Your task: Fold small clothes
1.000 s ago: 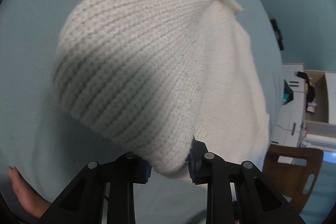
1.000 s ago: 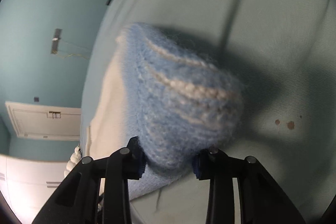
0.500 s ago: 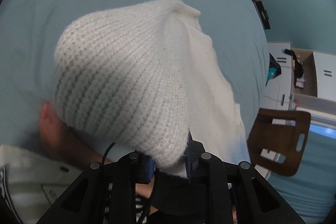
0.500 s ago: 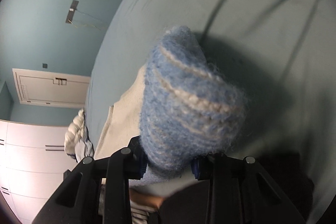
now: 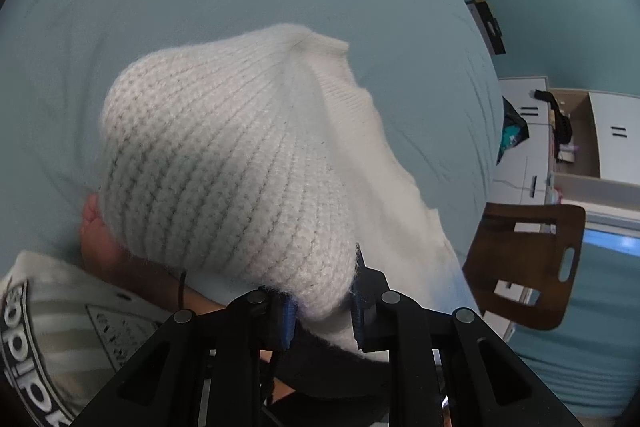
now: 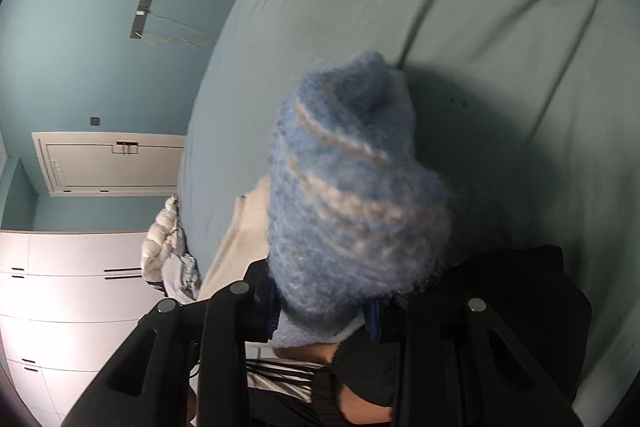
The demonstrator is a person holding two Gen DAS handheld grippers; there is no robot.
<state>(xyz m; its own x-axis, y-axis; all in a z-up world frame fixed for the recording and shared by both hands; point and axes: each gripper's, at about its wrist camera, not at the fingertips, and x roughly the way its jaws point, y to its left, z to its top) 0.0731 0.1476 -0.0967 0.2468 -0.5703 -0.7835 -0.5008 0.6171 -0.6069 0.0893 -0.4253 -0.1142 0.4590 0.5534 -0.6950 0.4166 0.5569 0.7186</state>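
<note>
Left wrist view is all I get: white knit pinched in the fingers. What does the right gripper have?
Observer: Right gripper is shut on a blue knit with pale stripes.
Operator: Lifted or lying flat?
Observer: Bunched up from the fingers, above the pale green bedsheet; contact below is hidden.
Operator: Anything beside it?
Observer: Cream cloth runs off its left side; whether it joins the blue knit, I cannot tell.
</note>
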